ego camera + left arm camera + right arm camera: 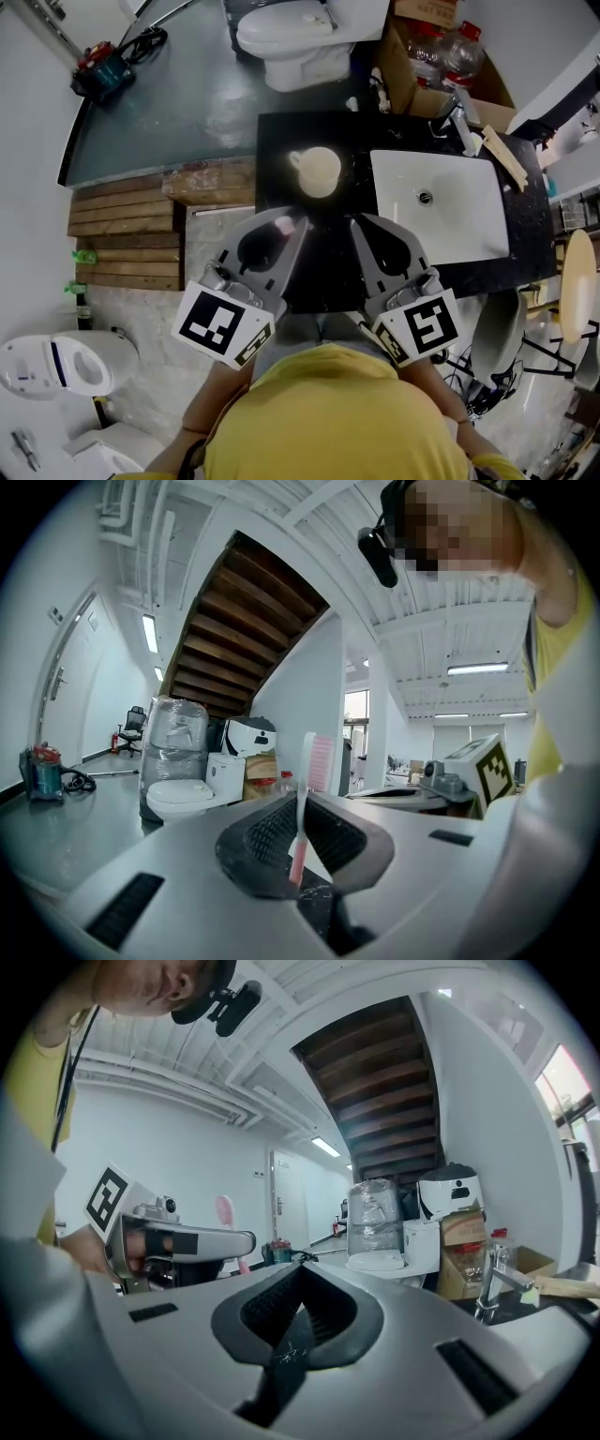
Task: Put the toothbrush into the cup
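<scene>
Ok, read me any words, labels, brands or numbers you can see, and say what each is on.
None can be read.
Left marker cube: black-and-white square pattern, no letters.
Right marker cube: the same kind of pattern, no letters.
Cardboard box: reddish print, too blurred to read.

The left gripper point(284, 228) and the right gripper point(361, 223) were cased in pale grey shells that tapered toward the tips. Each pair of jaws was lined with black ribbed pads point(267, 836), and dark rectangular slots point(127, 909) were cut into the shell behind them. At the rear of each gripper a white cube point(225, 324) printed with black square markers was mounted, with a small metal fitting point(215, 277) just ahead of it. A yellow top point(328, 412) was worn.
</scene>
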A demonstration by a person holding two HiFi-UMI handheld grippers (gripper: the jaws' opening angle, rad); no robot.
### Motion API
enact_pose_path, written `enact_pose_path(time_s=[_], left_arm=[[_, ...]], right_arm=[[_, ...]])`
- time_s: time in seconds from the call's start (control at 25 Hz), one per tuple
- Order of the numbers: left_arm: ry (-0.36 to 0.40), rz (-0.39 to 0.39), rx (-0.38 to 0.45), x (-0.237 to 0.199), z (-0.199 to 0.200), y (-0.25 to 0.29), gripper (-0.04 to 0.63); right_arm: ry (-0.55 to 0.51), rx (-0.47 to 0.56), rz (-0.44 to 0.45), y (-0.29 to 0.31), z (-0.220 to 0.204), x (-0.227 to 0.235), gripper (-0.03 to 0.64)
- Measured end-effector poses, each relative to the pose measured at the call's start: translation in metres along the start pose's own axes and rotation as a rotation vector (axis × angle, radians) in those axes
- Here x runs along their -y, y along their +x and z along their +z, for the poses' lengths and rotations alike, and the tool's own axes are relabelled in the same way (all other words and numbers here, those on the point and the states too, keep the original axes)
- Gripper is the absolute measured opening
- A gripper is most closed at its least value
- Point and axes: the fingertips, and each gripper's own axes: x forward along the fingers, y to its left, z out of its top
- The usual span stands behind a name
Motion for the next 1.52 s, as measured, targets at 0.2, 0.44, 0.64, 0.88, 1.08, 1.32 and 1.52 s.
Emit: enact_pose_path(time_s=[0.2,0.44,0.64,0.88,1.08,1.32,1.52], left_arm=[[-0.006,0.006,-0.008,-0.005,-0.001,0.005,0.032],[-0.002,-0.011,-0.020,-0.013,0.002,0.010,0.032],[0.024,-0.043,-0.040,-0.019,0.007,0.019,0.032],[0.027,-0.080,-0.033,-0.028,0.010,0.031,0.032],[0.040,-0.111,-0.023,-0.033,0.015,0.044,0.032],[0.045,-0.127,-0.021,-0.044,0.020,0.060,0.032],[0.048,-0.134,-0.024,-0.053,0.022,0.073,0.033]], right_arm=[[0.011,-0.016,0.006,0.005,-0.005,0.004,0.015],[0.020,-0.021,-0.017,0.009,-0.003,0.009,0.015],[0.037,-0.019,-0.038,0.010,0.004,0.013,0.015],[0.054,-0.029,-0.062,0.017,-0.003,0.020,0.015],[0.061,-0.030,-0.080,0.027,-0.007,0.027,0.015],[0.065,-0.034,-0.090,0.039,-0.008,0.036,0.015],[0.072,-0.043,-0.098,0.049,-0.011,0.043,0.015]])
